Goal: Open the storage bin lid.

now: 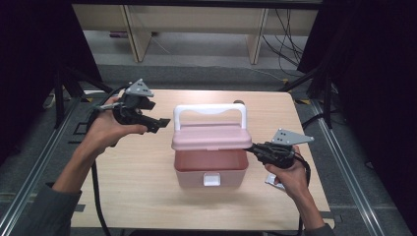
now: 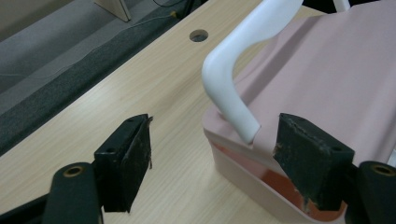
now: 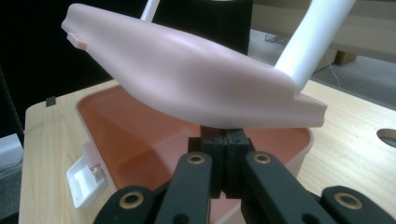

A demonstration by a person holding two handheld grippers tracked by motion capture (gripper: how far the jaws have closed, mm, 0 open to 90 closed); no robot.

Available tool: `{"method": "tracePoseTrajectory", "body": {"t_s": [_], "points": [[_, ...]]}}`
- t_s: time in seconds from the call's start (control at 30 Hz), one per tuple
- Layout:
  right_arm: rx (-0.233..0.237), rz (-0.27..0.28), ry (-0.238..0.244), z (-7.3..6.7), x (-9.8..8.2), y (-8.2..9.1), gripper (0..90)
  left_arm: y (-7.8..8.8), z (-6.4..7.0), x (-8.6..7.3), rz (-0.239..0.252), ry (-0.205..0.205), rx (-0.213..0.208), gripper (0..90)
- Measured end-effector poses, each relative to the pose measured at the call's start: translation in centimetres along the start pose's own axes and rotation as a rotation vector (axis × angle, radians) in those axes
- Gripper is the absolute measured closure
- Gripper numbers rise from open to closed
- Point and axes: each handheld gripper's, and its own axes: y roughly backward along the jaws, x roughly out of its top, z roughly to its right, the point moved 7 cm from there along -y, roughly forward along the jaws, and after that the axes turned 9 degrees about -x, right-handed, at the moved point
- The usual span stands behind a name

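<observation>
**Lid propped on the right gripper, left gripper free**

Here your right gripper (image 1: 252, 148) sits at the right edge of the pink box (image 1: 211, 169), its jaws pressed together with nothing between them, tucked under the raised lid (image 1: 211, 136). In the right gripper view the closed tips lie just below the lid's underside, over the box's open, reddish interior; whether they actually touch the lid you cannot tell from that angle. The lid is tilted up off the box, with its white handle (image 1: 210, 112) standing upright at the back. A white latch (image 1: 212, 179) hangs at the front wall of the box.

Your left gripper (image 1: 164, 122) is held off the table (image 1: 137, 172), just left of the handle's corner and apart from it. Its jaws stand wide apart and hold nothing; in the left gripper view the handle's bend and the lid's corner lie between and beyond the two pads (image 2: 135, 158), untouched.

The box stands near the middle of the wooden table.
</observation>
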Motion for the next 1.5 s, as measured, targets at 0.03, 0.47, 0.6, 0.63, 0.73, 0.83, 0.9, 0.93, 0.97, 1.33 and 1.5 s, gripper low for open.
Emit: {"method": "tracePoseTrajectory", "body": {"t_s": [0.03, 0.47, 0.6, 0.63, 0.73, 0.83, 0.9, 0.93, 0.97, 1.33, 1.5], "points": [[0.009, -0.017, -0.016, -0.2, 0.0, 0.1, 90.0, 0.0, 0.0, -0.4, 0.001, 0.008, -0.001, 26.1], [0.003, 0.029, -0.006, 0.2, 1.2, 0.1, 90.0, -4.0, 1.0, -7.0, 0.022, 0.160, -0.053, 27.9], [-0.005, 0.030, -0.003, 0.4, 1.4, 0.1, 90.0, -5.2, 2.1, -7.7, 0.040, 0.176, -0.070, 29.9], [0.001, 0.033, -0.016, 0.2, 1.4, 0.0, 90.0, -5.4, 2.3, -7.8, 0.042, 0.176, -0.082, 30.0], [0.001, 0.035, -0.005, 0.4, 1.5, 0.0, 90.0, -6.0, 3.1, -7.9, 0.044, 0.175, -0.107, 30.2], [-0.002, 0.029, -0.006, 0.4, 1.5, 0.0, 90.0, -6.8, 3.7, -8.2, 0.018, 0.163, -0.125, 30.9], [-0.004, 0.028, -0.010, 0.3, 1.4, 0.0, 90.0, -7.2, 3.9, -8.1, 0.026, 0.170, -0.124, 31.6], [-0.004, 0.029, -0.006, 0.4, 1.4, 0.0, 90.0, -7.2, 4.0, -8.2, 0.014, 0.163, -0.130, 31.9], [-0.005, 0.028, -0.008, 0.4, 1.4, 0.0, 90.0, -7.4, 4.1, -8.2, 0.024, 0.168, -0.122, 32.2], [-0.008, 0.031, -0.001, 0.4, 1.7, -0.2, 90.0, -9.5, 4.8, -9.0, 0.013, 0.121, -0.135, 42.4], [0.000, 0.037, -0.016, 0.5, 1.8, -0.3, 90.0, -10.0, 4.9, -9.1, 0.007, 0.109, -0.136, 43.7]]}}
